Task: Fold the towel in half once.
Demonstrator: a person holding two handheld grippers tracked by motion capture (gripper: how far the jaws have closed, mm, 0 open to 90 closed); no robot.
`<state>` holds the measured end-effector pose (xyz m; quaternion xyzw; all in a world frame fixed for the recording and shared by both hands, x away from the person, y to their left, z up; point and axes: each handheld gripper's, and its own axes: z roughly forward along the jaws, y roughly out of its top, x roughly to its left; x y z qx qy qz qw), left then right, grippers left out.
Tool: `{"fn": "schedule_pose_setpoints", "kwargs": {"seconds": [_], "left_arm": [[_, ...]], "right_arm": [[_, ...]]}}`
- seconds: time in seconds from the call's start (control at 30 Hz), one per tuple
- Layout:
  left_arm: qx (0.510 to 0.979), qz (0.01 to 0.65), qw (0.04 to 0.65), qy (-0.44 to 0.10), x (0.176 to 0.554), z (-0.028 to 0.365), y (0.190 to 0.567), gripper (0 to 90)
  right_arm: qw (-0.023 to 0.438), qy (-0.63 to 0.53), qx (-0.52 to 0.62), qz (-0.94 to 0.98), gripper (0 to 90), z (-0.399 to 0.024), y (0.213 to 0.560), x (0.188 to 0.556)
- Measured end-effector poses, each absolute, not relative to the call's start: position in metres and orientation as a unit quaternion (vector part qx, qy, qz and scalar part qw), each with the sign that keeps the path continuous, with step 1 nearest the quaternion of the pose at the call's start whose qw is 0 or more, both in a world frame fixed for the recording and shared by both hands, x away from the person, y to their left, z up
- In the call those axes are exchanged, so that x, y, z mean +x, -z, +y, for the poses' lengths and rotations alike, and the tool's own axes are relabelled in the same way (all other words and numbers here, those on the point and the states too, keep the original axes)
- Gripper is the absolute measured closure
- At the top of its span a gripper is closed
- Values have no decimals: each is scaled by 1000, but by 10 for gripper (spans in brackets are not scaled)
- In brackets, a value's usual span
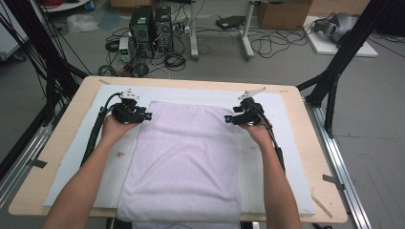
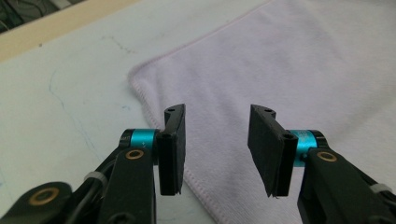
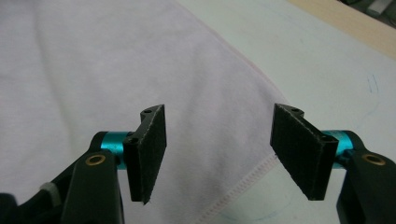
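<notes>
High view: a pale lilac towel lies flat on a white mat that covers the wooden counter. The towel runs from the near edge of the counter, where it hangs slightly over, to a far edge short of the mat's far border. A person's forearms enter from the near side. The left gripper sits at the towel's far left corner and the right gripper at its far right corner, each pointing inward across the cloth.

Left gripper view: the two black fingers stand spread, with the hemmed edge of the towel below the gap; the rounded corner lies just beyond the tips. The pads do not press on the cloth.

Right gripper view: the fingers likewise stand spread above the towel's stitched edge, with nothing pinched between them.

Beyond the counter, computer towers and loose cables lie on the floor.
</notes>
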<state>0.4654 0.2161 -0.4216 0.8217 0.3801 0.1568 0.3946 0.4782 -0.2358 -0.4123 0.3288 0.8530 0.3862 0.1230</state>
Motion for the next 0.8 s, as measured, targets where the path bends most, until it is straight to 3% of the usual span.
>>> {"fn": "schedule_pose_setpoints", "kwargs": {"seconds": [0.17,0.27,0.37,0.43,0.6,0.8], "left_arm": [[823,400,362,-179,475,212,441,568],[809,418,377,-172,478,213,444,653],[807,422,385,-149,480,213,444,839],[813,418,380,-143,481,213,442,865],[813,390,407,-145,471,221,421,870],[804,335,463,-161,429,236,381,869]], "right_arm": [[121,-354,344,861,403,-237,431,488],[120,-346,349,863,480,-235,440,491],[112,-360,358,855,728,-237,440,492],[88,-373,369,847,830,-237,442,493],[84,-387,351,848,847,-239,428,488],[92,-441,301,841,847,-249,377,451]]}}
